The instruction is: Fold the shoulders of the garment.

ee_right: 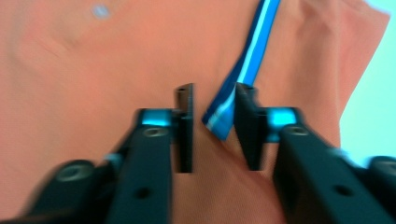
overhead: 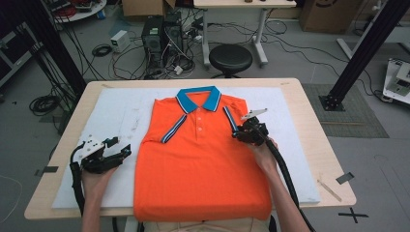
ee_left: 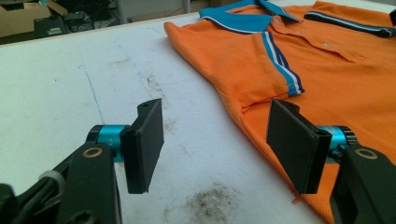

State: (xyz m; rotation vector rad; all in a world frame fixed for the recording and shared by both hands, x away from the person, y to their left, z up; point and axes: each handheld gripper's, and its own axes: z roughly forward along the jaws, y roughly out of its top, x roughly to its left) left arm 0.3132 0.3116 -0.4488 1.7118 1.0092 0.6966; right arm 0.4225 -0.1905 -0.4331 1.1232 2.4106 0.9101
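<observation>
Orange polo shirt (overhead: 200, 159) lay flat on the white-covered worktop (overhead: 116, 121), soft and limp, best pinched at a cuff or hem. Right hand-held gripper (overhead: 240, 131) stood parted around the striped sleeve cuff (ee_right: 233, 100); left hand-held gripper (ee_left: 215, 144) waited released beside it.

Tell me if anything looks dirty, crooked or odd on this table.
The white foam mat has dark smudges in front of the left gripper. The orange polo shirt with the blue collar lies flat, sleeves folded in, but its hem hangs over the table's near edge.
</observation>
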